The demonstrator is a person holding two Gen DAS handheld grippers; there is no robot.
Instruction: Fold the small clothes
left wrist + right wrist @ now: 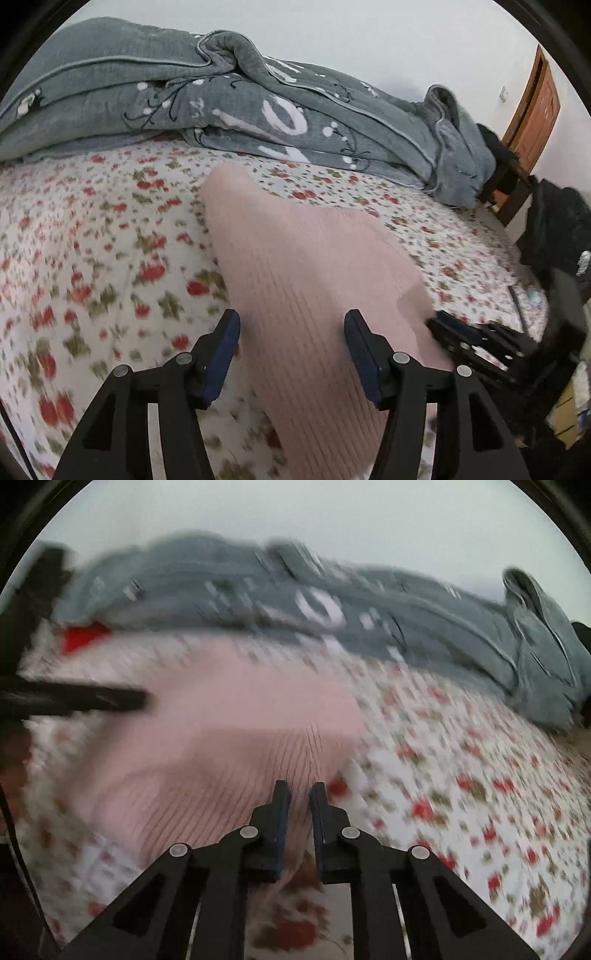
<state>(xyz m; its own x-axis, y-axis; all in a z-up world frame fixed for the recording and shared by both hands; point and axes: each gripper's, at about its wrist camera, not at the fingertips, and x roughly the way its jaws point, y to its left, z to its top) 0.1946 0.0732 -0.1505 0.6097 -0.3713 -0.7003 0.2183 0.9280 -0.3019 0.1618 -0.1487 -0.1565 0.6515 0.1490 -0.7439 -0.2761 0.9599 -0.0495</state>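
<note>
A big grey blanket [110,92] with white letters lay bunched up along the back of the bed [92,240], from the left side to the right. The bed had a white sheet with little red flowers. In the middle of the bed lay a pink knit top [295,266] with thin ribs, and part of it was lifted up off the sheet. The left gripper [291,325] hung over the near part of the pink top with its jaws spread apart; the cloth lay between them, but the blue pads [221,354] did not press on it. To the right of it, the right gripper [300,788] had its jaws nearly pressed together, pinching the edge of the pink top. In the right wrist view everything was blurry, and a small red thing [81,637] showed at the far left by the blanket; I cannot tell what it was. Far to the right, a brown wooden door [535,114] stood by the white wall [369,37].
</note>
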